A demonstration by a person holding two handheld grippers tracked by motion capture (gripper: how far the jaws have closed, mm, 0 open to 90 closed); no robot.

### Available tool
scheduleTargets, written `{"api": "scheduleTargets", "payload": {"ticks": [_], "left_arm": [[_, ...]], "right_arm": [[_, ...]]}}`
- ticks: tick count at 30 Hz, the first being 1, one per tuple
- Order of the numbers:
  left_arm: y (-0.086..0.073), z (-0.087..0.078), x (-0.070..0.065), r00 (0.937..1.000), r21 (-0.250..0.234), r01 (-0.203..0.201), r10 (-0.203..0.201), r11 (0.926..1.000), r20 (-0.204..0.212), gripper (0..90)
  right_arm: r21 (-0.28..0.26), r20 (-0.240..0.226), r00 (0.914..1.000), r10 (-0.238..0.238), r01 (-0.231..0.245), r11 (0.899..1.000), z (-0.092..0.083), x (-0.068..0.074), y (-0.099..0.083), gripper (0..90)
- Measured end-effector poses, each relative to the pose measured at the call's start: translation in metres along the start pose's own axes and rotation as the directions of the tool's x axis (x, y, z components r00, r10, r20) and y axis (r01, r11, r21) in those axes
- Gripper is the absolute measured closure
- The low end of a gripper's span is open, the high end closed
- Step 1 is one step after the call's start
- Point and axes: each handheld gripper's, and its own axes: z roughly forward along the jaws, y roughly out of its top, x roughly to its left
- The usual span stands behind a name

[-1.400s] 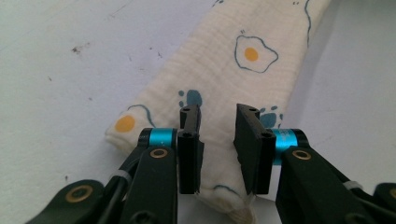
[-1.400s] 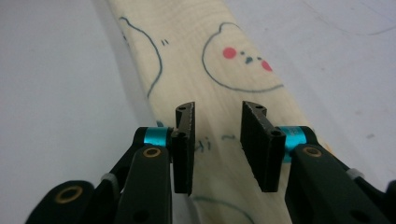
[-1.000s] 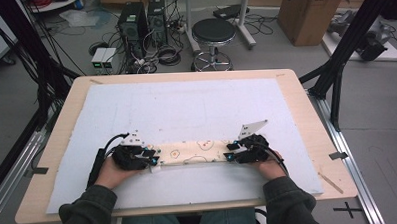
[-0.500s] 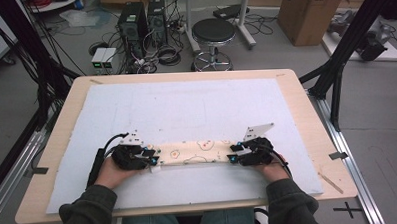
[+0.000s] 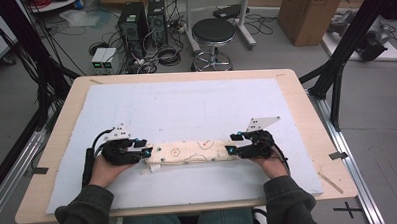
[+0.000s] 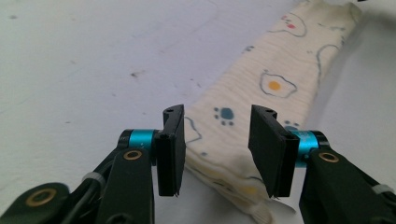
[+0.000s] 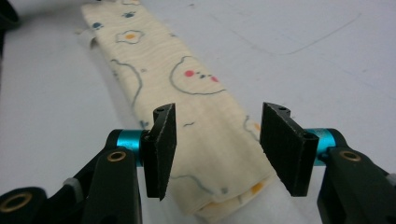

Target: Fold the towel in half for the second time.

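Nearest the camera in the high view, the person's forearms come in over the front edge of the desk (image 5: 307, 118), one hand at each end of a folded cloth (image 5: 190, 153). That symmetry looks deliberate: holding a long strip by both ends lets it be kept straight and flat while it is folded or set down.

The left tongs (image 5: 144, 153) sit at the cloth's left end. In the left gripper view the left tongs (image 6: 217, 144) stand apart with the folded end (image 6: 224, 154) lying between them; the pads have a visible gap to the fabric on both sides, so they are not pinching it. They have just been opening, which suggests a release after laying the cloth down.

The right tongs (image 5: 233, 150) mirror this at the other end. In the right gripper view the right tongs (image 7: 217, 144) are likewise spread, the cloth (image 7: 187, 107) resting on the desk between them, untouched by either pad, and these too have just been opening.

The cloth itself, cream with printed eggs, paws and bear outlines, lies as a narrow band across the white mat (image 5: 186, 107) near the front of the desk, several layers thick at its ends.

Farther off, beyond the desk, a stool (image 5: 213, 34) and a cardboard box (image 5: 310, 13) stand on the floor.
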Motion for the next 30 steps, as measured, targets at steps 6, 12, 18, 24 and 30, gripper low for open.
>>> {"api": "scheduleTargets", "payload": {"ticks": [6,12,18,24,30], "left_arm": [[0.0,0.012,0.008,0.9965,0.01,0.053,-0.052,0.9985,-0.065,55.1],[-0.003,0.02,0.012,0.9959,0.071,0.07,-0.065,0.9951,-0.062,54.2],[-0.004,0.023,0.012,0.9968,0.101,0.076,-0.074,0.9919,-0.031,61.9],[-0.005,0.024,0.012,0.9976,0.123,0.069,-0.068,0.99,-0.011,68.8],[-0.006,0.025,0.01,0.9979,0.121,0.064,-0.065,0.9906,-0.002,75.6]], "right_arm": [[0.015,0.043,0.9959,0.079,-0.08,0.997,0.008,-0.014,0.001,45.3],[0.048,0.036,0.9877,0.152,-0.154,0.987,0.015,-0.023,-0.003,45.4],[0.101,0.032,0.9849,0.17,-0.173,0.98,0.022,-0.026,-0.008,49.9],[0.115,0.023,0.9865,0.162,-0.163,0.98,0.024,-0.025,-0.01,60.5],[0.127,0.011,0.9875,0.157,-0.157,0.979,0.023,-0.023,-0.012,71.0]]}}
